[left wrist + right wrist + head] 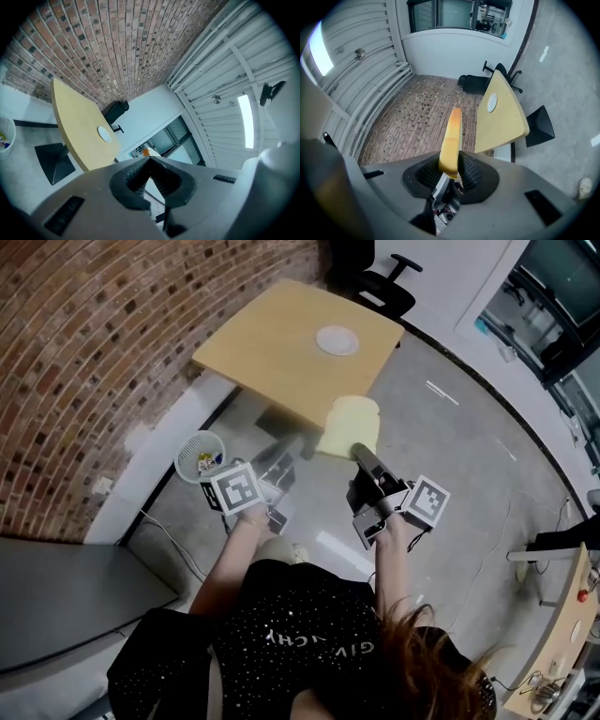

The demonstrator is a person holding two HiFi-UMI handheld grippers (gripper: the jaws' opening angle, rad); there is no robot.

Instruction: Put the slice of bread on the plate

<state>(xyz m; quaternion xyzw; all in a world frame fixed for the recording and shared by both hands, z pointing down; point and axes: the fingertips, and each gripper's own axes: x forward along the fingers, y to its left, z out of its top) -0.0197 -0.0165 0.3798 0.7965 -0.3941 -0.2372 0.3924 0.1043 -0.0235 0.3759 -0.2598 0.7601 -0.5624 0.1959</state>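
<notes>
A pale yellow slice of bread hangs in the air over the grey floor, short of the near edge of the wooden table. My right gripper is shut on its near edge; in the right gripper view the slice stands edge-on between the pads. A small white plate sits near the table's far side, also seen as the plate and the plate. My left gripper is beside the right one, blurred; its jaws meet with nothing between them.
A white wire waste basket stands on the floor by the brick wall at left. A black office chair stands behind the table. The table's dark base sits under it. A grey bench is at lower left.
</notes>
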